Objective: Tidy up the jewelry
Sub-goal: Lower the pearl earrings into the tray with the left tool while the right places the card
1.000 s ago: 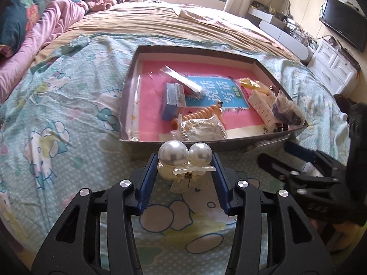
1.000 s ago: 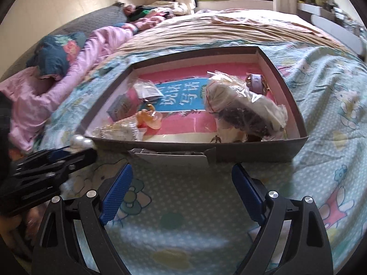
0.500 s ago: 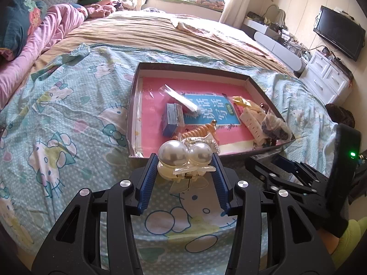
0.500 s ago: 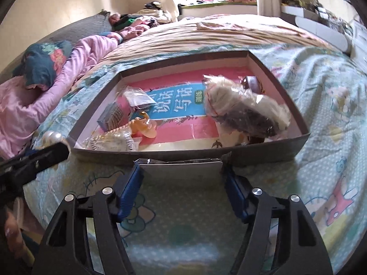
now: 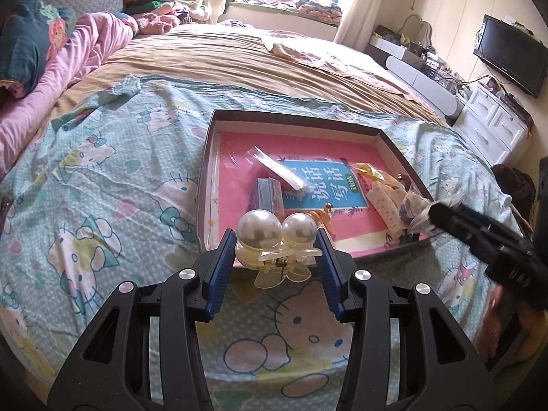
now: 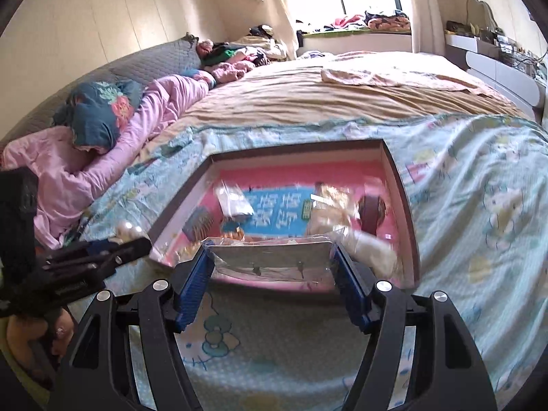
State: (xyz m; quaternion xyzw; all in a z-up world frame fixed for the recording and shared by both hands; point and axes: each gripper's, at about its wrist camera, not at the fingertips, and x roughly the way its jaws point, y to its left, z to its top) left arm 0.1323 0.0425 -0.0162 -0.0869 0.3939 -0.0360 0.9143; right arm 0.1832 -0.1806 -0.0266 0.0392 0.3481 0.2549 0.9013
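At frame centre, the left gripper (image 5: 275,245) clamps a translucent pearl-topped hair claw (image 5: 275,239); the right gripper (image 6: 272,263) pinches a clear plastic packet (image 6: 270,258). Both seem bound for the half-filled dark cardboard tray (image 5: 202,185).

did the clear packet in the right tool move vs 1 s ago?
Yes. The clear packet lay on the bedspread against the box's near wall; now the right tool holds it raised, overlapping the box interior.
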